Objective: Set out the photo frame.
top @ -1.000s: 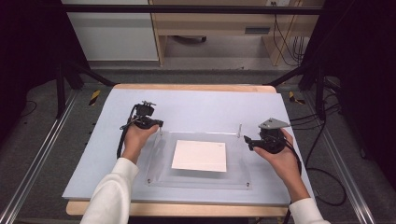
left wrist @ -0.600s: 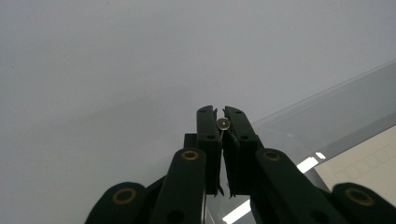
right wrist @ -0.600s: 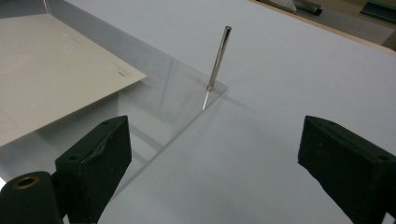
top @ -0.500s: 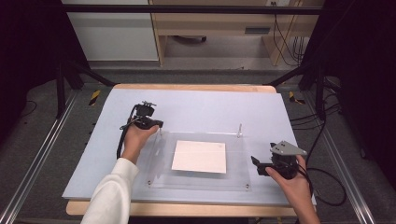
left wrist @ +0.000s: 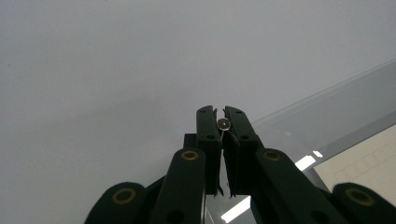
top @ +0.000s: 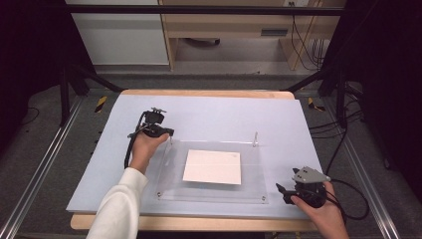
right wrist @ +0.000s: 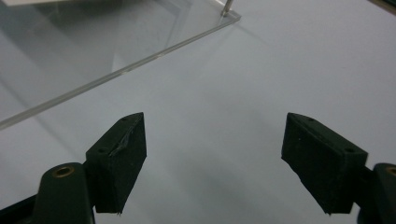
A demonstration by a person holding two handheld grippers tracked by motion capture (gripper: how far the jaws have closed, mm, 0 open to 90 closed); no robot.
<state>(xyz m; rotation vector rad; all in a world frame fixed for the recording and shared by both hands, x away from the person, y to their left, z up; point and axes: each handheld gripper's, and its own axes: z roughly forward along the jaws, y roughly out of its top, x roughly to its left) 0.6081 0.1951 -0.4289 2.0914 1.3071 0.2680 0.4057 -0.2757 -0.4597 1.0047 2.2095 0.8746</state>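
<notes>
**Gripping far-left pin of clear plate; right tongs released**

Holding: left tongs [top: 170,133] clenched on a small metal pin [left wrist: 224,123] at the far-left corner of the clear acrylic plate [top: 251,191]. In the left gripper view the pin's round head sits between the two black jaw tips, jaws nearly together, pads pressing it from both sides. Left hand [top: 145,149] rests on the surface [top: 224,114] just left of the plate.

Plate: lies flat, approx. centre of the pale blue surface, slightly toward the near edge. White sheet [top: 213,167] lies at its middle. Second pin [top: 255,138] stands upright at the far-right corner. Small fasteners visible at both near corners; type can't be told.

Right tongs [top: 280,191]: released, jaws wide apart w/ nothing between them; have just been closing a little. They sit near the plate's near-right corner, just beside its right edge, not touching. Right gripper view: bare surface between the pads, plate edge [right wrist: 116,70] running diag. across upper left, a pin [right wrist: 227,6] at its corner.

Right hand [top: 323,211] at near-right edge of surface, cable trailing off to the right.
</notes>
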